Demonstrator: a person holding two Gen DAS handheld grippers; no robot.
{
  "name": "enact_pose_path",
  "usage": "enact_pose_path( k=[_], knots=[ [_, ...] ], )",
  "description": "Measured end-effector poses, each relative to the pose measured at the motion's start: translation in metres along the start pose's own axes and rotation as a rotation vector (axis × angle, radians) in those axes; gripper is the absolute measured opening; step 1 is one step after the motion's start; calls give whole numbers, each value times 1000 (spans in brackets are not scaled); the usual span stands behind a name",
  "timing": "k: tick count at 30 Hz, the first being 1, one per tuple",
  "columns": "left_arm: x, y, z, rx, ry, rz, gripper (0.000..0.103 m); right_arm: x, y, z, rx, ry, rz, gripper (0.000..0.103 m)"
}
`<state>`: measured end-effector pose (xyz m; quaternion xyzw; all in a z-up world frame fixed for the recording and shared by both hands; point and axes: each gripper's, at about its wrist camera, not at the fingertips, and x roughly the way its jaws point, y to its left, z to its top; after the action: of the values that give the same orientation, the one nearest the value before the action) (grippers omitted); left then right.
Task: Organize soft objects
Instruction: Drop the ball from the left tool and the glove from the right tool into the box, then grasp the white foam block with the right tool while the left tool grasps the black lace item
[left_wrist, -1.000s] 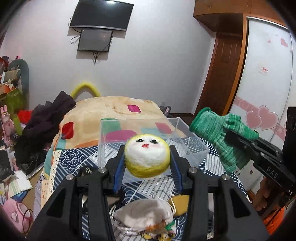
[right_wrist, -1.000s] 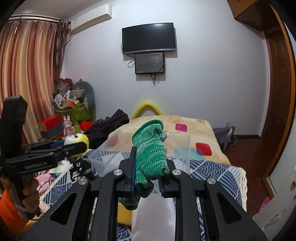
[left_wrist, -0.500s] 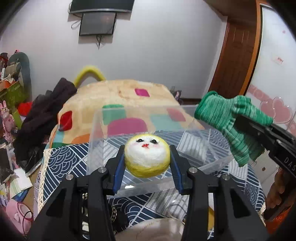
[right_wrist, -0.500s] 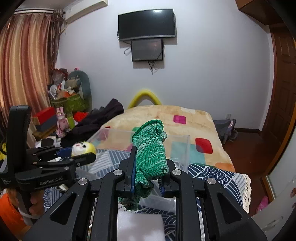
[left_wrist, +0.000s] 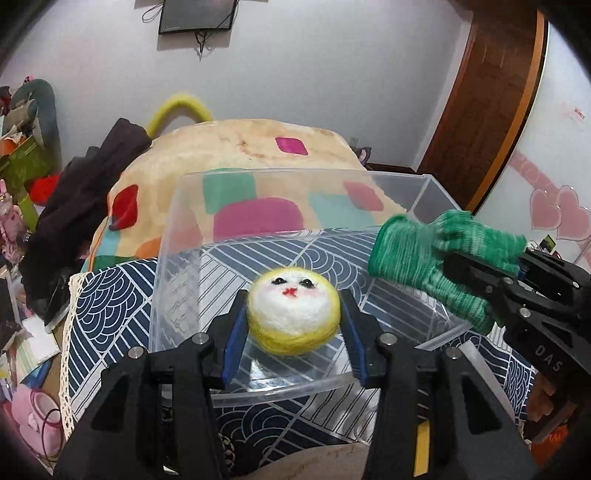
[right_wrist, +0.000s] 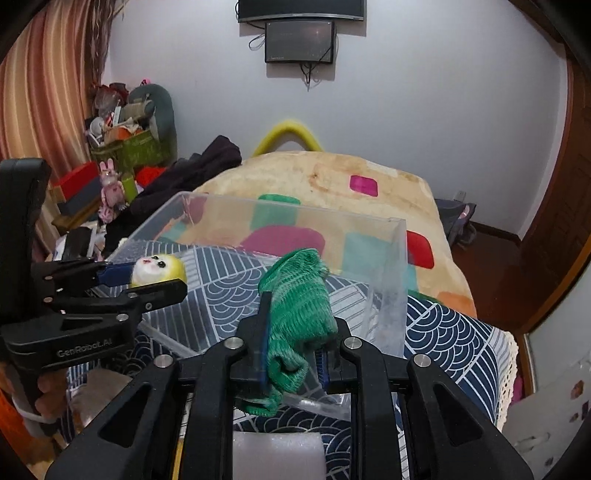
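L gripper (left_wrist: 293, 334) squeezed a fluffy yellow ball (left_wrist: 293, 311) w/ a face over the clear box (left_wrist: 177, 258); R gripper (right_wrist: 291, 347) pinched a green glove (right_wrist: 299, 306) beside it.

The left gripper (left_wrist: 293, 319) is held level, its two black fingers closed from either side, blue pads (left_wrist: 233, 341) pressed in against the round load between them (a yellow-and-white plush face). In the right wrist view it reaches in from the left edge, fingers pointing right, with the person's left hand (right_wrist: 44, 391) wrapped around the handle below. The right gripper (right_wrist: 291, 354) is likewise clamped, its fingers narrowed onto a green knit glove. In the left wrist view it enters from the right edge, pointing left, and part of the right hand (left_wrist: 543, 402) shows beneath the black body.
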<state>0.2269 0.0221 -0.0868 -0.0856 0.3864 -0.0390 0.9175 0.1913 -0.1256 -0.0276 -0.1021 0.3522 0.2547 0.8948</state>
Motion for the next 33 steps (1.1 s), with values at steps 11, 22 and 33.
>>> enact_pose_path(
  k=[11,22,33],
  knots=[
    [-35,4,-2,-22,-61,-5,79,-19,8,-1,-61,-62,-80,78],
    [-99,1,-12,42,-187,48,96,-64,12,0,-29,-194,-43,85],
    [-99,44,-51,41,-96,166,97,-86,19,-25,-42,-250,-69,97]
  ],
)
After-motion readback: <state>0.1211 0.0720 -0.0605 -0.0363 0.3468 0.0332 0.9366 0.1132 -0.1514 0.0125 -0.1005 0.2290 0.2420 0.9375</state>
